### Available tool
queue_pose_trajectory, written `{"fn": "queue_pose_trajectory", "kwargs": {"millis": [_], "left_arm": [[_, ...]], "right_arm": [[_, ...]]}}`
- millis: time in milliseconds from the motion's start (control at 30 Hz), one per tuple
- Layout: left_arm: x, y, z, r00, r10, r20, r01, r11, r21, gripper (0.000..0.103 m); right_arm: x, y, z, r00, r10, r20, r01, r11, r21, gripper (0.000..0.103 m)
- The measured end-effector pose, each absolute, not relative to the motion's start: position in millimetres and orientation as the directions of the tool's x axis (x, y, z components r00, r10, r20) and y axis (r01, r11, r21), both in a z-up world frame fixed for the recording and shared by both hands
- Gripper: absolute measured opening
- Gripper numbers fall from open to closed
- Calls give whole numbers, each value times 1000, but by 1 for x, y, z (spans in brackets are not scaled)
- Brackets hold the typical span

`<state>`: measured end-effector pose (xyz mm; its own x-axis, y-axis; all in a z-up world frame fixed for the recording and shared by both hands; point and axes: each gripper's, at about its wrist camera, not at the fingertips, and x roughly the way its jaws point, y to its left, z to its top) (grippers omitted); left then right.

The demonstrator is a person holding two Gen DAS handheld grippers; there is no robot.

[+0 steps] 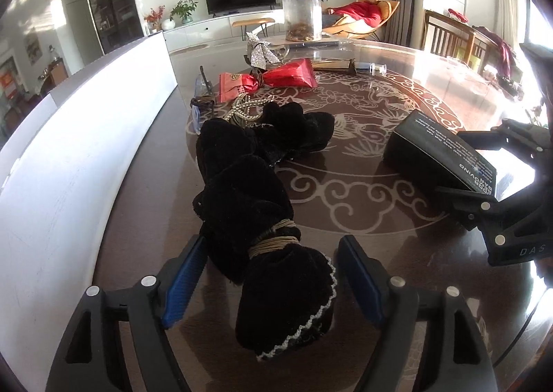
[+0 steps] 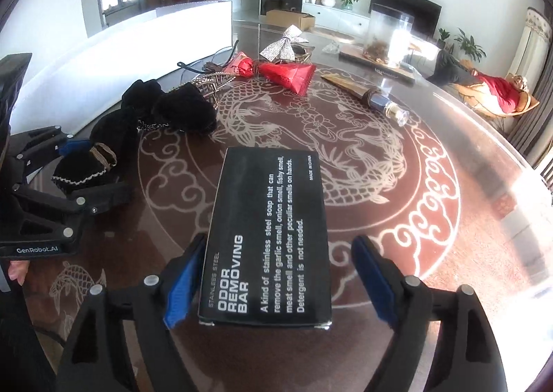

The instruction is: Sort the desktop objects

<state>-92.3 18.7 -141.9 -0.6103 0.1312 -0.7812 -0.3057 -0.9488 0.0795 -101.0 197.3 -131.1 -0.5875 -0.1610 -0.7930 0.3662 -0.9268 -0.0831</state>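
Note:
A black velvet scrunchie bow [image 1: 255, 219] tied with tan cord lies on the round patterned table [image 1: 363, 184]. My left gripper [image 1: 273, 274] is open, its blue pads on either side of the bow's near end; it also shows in the right wrist view [image 2: 90, 170]. A black "Odor Removing Bar" box [image 2: 268, 233] lies between the pads of my open right gripper [image 2: 276, 281]. The left pad touches the box and the right pad stands apart. The box shows in the left wrist view [image 1: 439, 153] too.
Farther back lie a red bow-shaped packet [image 2: 276, 72], a silver glitter bow [image 2: 283, 44], a gold hair clip [image 2: 211, 84], a comb and small bottle [image 2: 376, 98], and a clear jar [image 2: 389, 36]. A white board [image 1: 69, 150] stands along the left edge.

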Motion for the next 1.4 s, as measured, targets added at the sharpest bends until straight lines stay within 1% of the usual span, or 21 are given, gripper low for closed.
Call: {"fn": "queue_pose_trajectory", "kwargs": {"millis": [100, 133, 167, 200, 233, 300, 400, 500, 1400], "left_arm": [[-97, 14, -144, -594, 141, -792, -293, -955, 50, 90], [-98, 12, -145, -588, 141, -796, -286, -957, 41, 91], [-100, 9, -146, -579, 146, -802, -278, -960, 26, 95], [-103, 6, -147, -566, 154, -810, -269, -963, 5, 100], [-105, 4, -148, -562, 163, -811, -267, -964, -9, 103], [-105, 5, -149, -559, 169, -812, -271, -962, -14, 103], [-103, 7, -151, -570, 152, -808, -260, -966, 1, 103], [-100, 8, -152, -577, 138, -805, -239, -971, 5, 103], [-100, 7, -152, -577, 137, -805, -238, -971, 5, 103]], "right_arm": [[-114, 193, -138, -573, -159, -804, 365, -928, -77, 88], [-115, 193, -139, -579, -162, -799, 355, -932, -68, 92], [-117, 193, -140, -578, -151, -802, 342, -937, -70, 96], [-117, 194, -140, -578, -141, -804, 331, -941, -73, 98], [-117, 194, -141, -576, -140, -805, 326, -943, -70, 99], [-121, 197, -143, -568, -132, -812, 309, -949, -63, 103], [-125, 203, -145, -549, -157, -821, 290, -957, -10, 103], [-125, 203, -144, -552, -153, -820, 284, -959, -13, 103], [-125, 203, -144, -553, -152, -819, 282, -959, -13, 103]]}}
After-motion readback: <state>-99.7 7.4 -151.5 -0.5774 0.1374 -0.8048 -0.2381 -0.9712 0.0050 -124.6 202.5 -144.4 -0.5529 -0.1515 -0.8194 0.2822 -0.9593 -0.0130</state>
